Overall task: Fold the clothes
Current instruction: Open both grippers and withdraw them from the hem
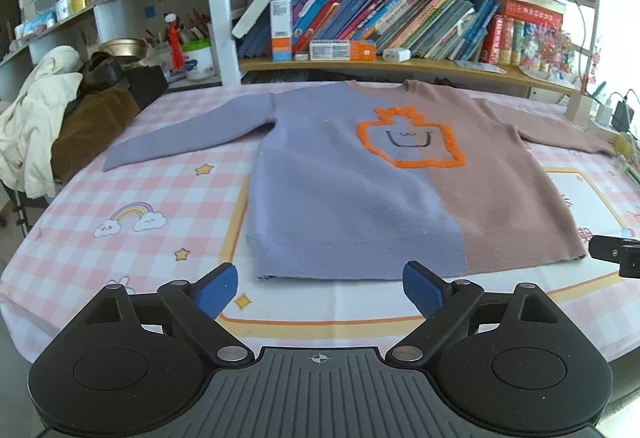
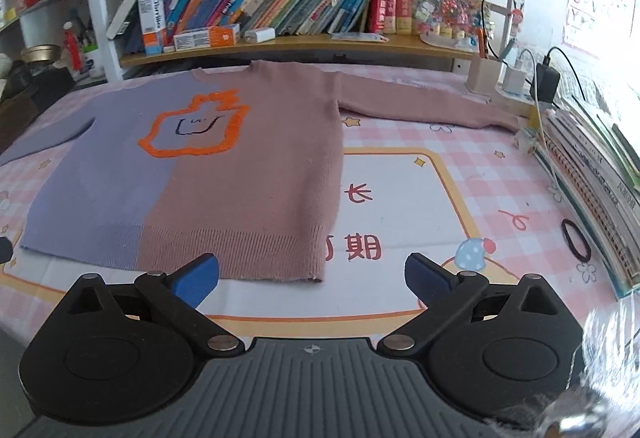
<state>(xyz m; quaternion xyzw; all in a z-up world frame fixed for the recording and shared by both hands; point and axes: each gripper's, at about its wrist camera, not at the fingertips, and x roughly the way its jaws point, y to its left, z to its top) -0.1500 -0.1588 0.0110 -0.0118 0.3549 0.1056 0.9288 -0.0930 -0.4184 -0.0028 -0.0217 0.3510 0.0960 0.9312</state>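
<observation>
Lying flat and face up on the pink-and-white checked counter [image 1: 168, 198], the soft knitted sweater, half lilac and half dusty pink with an orange outlined figure on the chest [image 1: 360, 182], has both sleeves spread wide and its ribbed hem nearest the cameras. No part of it is doubled over.

By the look of the knit it should be light, limp and a little stretchy. It will sag and drag across the cloth rather than hold a shape, so a single pinch is likely to pull it askew. Sound places to take hold seem to be the cuffs, the shoulder seams or the two hem corners, one for each hand.

The left gripper [image 1: 318, 290] hovers just short of the lilac hem, jaws released and holding nothing. The right gripper [image 2: 310, 278] hovers by the pink hem corner, jaws likewise spread wide and bare.

Only the left view shows the whole lilac sleeve and the heap of cream and brown clothes [image 1: 48, 122]. Only the right view shows the pink sleeve's far end beside the stacked books [image 2: 592, 174].
</observation>
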